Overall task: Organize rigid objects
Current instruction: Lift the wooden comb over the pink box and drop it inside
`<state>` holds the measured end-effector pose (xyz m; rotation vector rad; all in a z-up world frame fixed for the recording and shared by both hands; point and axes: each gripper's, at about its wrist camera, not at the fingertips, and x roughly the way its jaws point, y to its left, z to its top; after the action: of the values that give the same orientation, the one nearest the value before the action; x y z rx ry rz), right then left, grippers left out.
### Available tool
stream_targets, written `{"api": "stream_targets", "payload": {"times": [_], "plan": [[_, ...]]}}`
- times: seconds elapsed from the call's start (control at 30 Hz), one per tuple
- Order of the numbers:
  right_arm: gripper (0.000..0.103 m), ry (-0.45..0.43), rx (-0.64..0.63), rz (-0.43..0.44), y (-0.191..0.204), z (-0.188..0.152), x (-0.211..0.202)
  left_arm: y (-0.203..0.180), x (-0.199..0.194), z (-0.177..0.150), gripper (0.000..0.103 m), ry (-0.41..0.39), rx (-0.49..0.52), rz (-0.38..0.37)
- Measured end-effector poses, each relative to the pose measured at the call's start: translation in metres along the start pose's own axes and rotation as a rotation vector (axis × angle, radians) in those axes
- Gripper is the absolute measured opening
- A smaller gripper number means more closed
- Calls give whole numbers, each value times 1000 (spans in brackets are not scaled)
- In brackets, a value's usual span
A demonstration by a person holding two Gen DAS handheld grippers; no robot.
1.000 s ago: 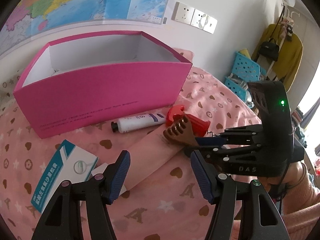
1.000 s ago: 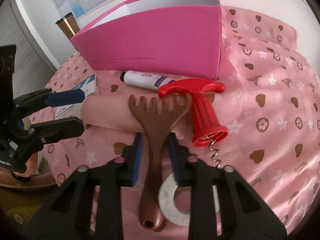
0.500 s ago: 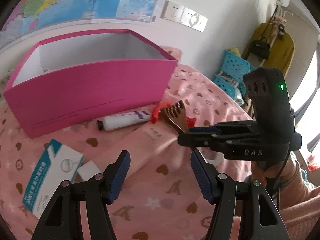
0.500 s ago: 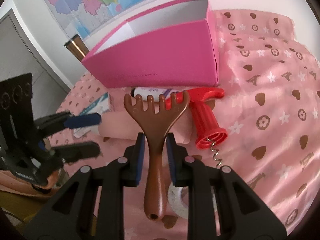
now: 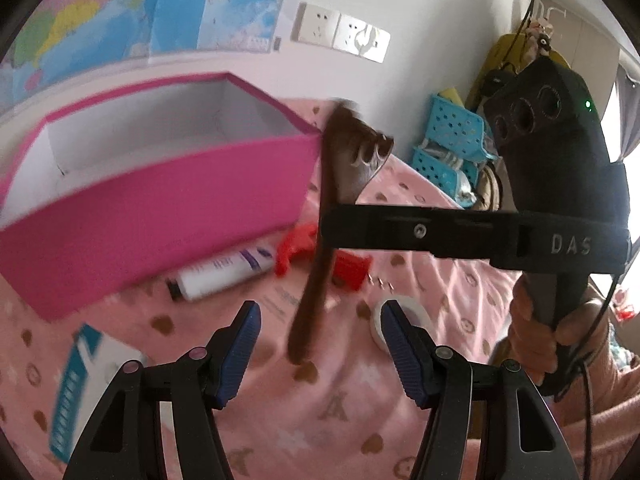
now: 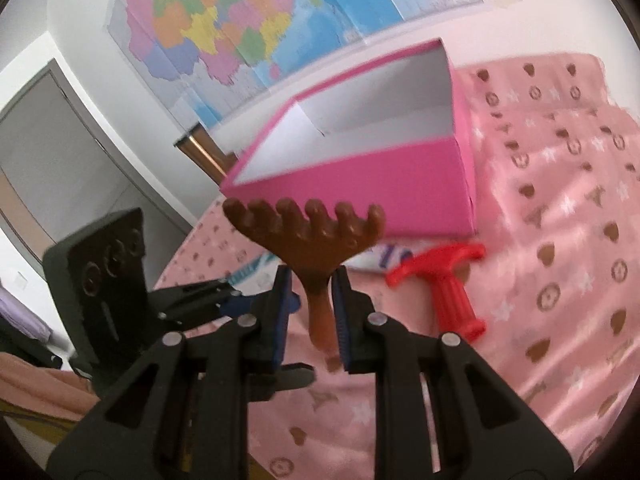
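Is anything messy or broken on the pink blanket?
Nothing looks broken or spilled. The pink box sits open and looks empty, while the red corkscrew, white tube and tape roll lie loose beside it. The right gripper holds the brown scratcher up.

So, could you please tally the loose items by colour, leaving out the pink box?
Brown: 1, the scratcher, held in the right gripper
Red: 1, the corkscrew
White: 2, the tube and the tape roll
Blue and white: 1, the carton
Total: 5
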<state>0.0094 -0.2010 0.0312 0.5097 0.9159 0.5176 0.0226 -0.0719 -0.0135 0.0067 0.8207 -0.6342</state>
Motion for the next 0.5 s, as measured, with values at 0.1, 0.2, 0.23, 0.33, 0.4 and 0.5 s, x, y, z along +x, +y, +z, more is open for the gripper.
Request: {"api": "stream_targets", "payload": {"times": [0.1,0.2,0.23,0.33,0.4,0.5], "plan": [[11,-24,1,46,3,15,-1,6,-4,10,60,-24,-5,26],[11,-40,-33,29,9,28,1,15,-5,20,60,-40,-12,23],[11,-37,-33,15,8,29,2,18,-3,23,60,-36,-24,42],[12,-6,-27,-29,1,26,10,26,3,18,60,-27,-44,72],[14,27,-10,-51,-6,17,15,31,1,11,60,-21,-62,73],[33,43,15,-124,-19,1,13,43,-6,1,60,-22,-93,93]]}}
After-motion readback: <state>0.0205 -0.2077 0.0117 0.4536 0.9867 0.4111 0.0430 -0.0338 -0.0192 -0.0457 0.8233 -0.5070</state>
